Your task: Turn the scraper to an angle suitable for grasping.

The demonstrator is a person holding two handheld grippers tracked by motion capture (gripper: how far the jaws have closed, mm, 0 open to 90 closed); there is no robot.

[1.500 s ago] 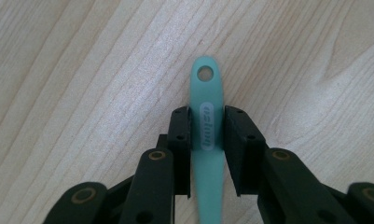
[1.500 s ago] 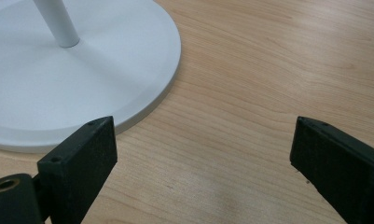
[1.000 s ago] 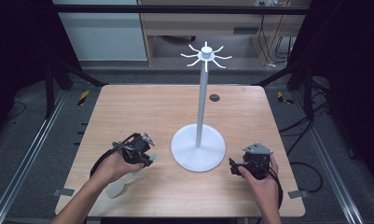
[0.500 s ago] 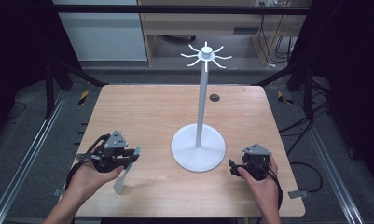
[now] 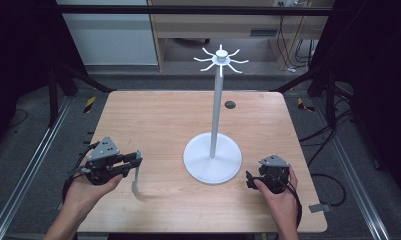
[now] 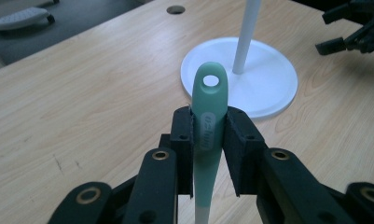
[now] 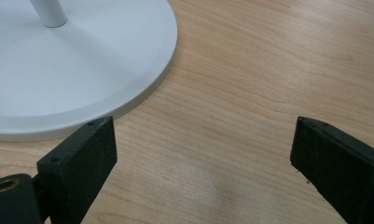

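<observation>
High view: I see a wooden table (image 5: 153,120) with a white stand (image 5: 212,159) a little right of its middle, and one hand-held gripper at each near corner.
Stand: round white base flat on the table, thin upright pole, a ring of short hooks (image 5: 221,59) at the top.
Left gripper (image 5: 133,161): held in my left hand (image 5: 88,187) at the near left of the table, left of the stand's base and apart from it.
Left gripper, state: jaws drawn in tight on a mint-green spatula (image 5: 135,179); in the left gripper view the pads (image 6: 182,135) press both sides of its handle.
Spatula, position: it hangs down from the jaws toward the table; I cannot tell from the high view whether its lower end touches the wood.
Spatula, handle end: in the left gripper view the rounded green end (image 6: 210,93) with its hanging hole (image 6: 211,81) stands just past the jaw tips, pointing toward the stand's base (image 6: 264,79).
Right gripper (image 5: 250,180): held in my right hand (image 5: 280,197) at the near right, just right of the stand's base.
Right gripper, state: jaws spread wide with nothing between them; the right gripper view shows bare wood (image 7: 250,93) between the two pads (image 7: 89,149).
Right gripper view, surroundings: edge of the white base (image 7: 105,60) at far left, close to the left pad.
Table, other: a small dark round hole (image 5: 230,104) far of the stand.
</observation>
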